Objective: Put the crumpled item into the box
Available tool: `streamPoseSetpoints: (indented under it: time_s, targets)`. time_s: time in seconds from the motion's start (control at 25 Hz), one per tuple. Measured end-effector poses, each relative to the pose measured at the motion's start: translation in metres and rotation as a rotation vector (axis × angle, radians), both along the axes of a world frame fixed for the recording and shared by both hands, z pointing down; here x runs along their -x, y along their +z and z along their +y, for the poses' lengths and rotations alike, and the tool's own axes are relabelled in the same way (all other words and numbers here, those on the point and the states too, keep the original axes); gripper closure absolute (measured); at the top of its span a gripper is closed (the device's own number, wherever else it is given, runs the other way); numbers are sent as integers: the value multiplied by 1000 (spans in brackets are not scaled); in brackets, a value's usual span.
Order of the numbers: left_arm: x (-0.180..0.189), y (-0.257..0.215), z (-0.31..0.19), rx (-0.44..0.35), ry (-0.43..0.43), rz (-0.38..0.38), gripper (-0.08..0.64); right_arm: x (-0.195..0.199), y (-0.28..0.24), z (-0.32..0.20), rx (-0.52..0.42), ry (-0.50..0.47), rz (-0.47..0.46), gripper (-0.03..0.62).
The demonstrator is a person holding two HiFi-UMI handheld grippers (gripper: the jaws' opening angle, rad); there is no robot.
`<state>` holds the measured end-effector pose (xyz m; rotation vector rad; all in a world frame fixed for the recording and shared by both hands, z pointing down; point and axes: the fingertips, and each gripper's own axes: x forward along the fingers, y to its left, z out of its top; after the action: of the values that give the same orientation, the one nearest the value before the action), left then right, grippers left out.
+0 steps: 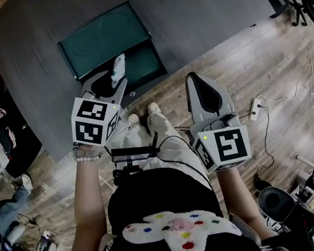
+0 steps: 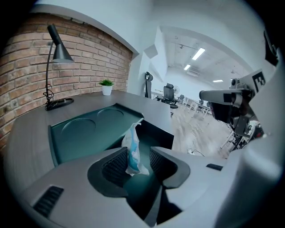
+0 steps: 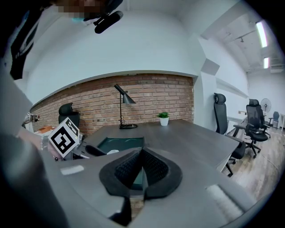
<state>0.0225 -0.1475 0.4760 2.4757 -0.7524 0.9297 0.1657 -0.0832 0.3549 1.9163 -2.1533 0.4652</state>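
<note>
L gripper [image 2: 137, 156]: jaws stood wide apart, pointed down over the near part of the box; the pads didn't squeeze anything.
Crumpled item [image 2: 132, 149]: white-blue wad, upright btwn the L jaws. It was close to the L pad, contact unclear, w/ a clear gap to the R pad.
Item vs box: in the head view the wad [image 1: 118, 69] sat at the L gripper's [image 1: 114, 85] tip, over the open compartment, not yet down inside.
Box [image 2: 75, 133]: dark green, on the table, lid laid open on the far side w/ two round dents; open compartment on the near side.
R gripper [image 3: 141, 155]: jaws fully together, nothing btwn them.
R gripper place: held right of the L one [image 1: 193, 78], off the table's near edge, above the wood floor.
Table [image 1: 202, 5]: grey, box at its near edge.
Far end: desk lamp [image 2: 54, 51] and small potted plant [image 2: 106, 87] by the brick wall.
</note>
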Motion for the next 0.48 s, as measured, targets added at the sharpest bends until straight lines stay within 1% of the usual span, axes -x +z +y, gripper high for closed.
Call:
streamPoseSetpoints:
  time_s: [0.2, 0.48]
  targets:
    - [10, -7, -2, -27, -30, -7, 416, 3, -1, -3, -6, -17, -3, 583]
    - [30, -27, -7, -87, -104, 19, 418, 16, -8, -9, -21, -55, -1, 583]
